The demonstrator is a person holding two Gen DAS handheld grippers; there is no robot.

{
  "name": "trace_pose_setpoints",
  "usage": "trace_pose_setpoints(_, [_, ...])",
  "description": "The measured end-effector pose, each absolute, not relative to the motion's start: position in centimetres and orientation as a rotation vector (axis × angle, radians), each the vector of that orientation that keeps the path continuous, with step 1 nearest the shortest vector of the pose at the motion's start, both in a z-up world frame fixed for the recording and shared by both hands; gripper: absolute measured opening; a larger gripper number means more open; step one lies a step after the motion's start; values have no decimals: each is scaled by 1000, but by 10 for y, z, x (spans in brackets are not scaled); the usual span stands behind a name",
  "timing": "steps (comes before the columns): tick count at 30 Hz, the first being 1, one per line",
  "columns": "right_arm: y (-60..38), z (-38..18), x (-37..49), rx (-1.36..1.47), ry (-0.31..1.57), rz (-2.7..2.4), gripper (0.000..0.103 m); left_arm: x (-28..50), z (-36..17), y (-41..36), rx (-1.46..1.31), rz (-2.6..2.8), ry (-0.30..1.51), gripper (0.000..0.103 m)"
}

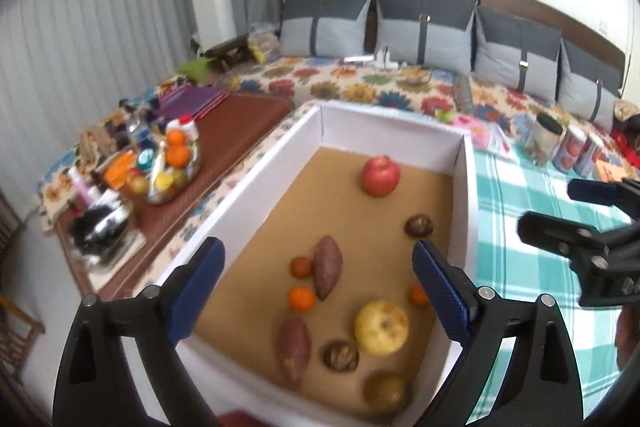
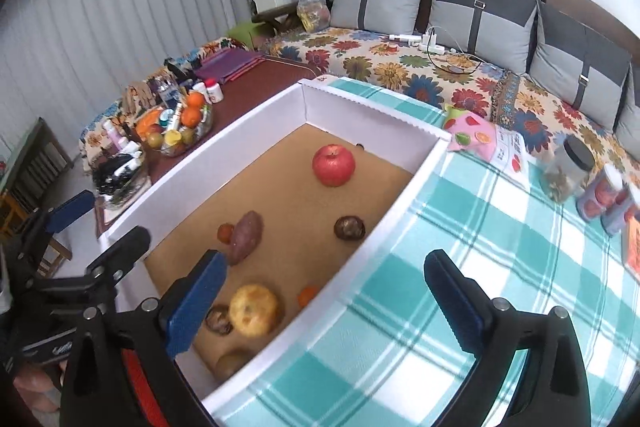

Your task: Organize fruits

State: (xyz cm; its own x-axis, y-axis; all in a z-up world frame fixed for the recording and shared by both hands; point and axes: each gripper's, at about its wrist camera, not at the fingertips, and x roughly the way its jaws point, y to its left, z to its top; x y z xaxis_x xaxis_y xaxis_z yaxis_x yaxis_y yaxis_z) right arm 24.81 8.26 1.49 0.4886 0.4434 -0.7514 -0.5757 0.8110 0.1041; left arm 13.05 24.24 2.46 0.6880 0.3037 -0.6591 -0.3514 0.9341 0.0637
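Both the left gripper (image 1: 318,291) and right gripper (image 2: 324,301) gape wide, holding nothing, over the box (image 1: 256,183). Inside it, the red apple (image 1: 381,175) sits farthest; the blurred green fruit (image 1: 386,393) nearest, half hidden by the box wall from the right wrist.

Red apple (image 1: 381,175); yellow apple (image 1: 382,326); white box (image 1: 400,119); teal-checked cloth (image 2: 460,247).

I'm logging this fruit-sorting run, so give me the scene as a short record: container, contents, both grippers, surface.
container: white box, open top, brown floor
contents: red apple, yellow apple, two sweet potatoes, small oranges, dark round fruits, all loose
left gripper: open, empty, above the box
right gripper: open, empty, over the box's right wall
surface: teal checked cloth
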Motion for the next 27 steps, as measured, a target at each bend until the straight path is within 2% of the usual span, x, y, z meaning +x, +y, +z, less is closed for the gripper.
trace_pose_setpoints(11, [78,11,190,-175,874,625,99,92,34,243,-81,536,705,96])
trace_pose_setpoints(22, [98,18,164,-172,910,606,99,84,18,263,-211,414,867,96])
trace_pose_setpoints(27, [107,20,159,-192,917,602,99,77,23,262,-154,453,847,96])
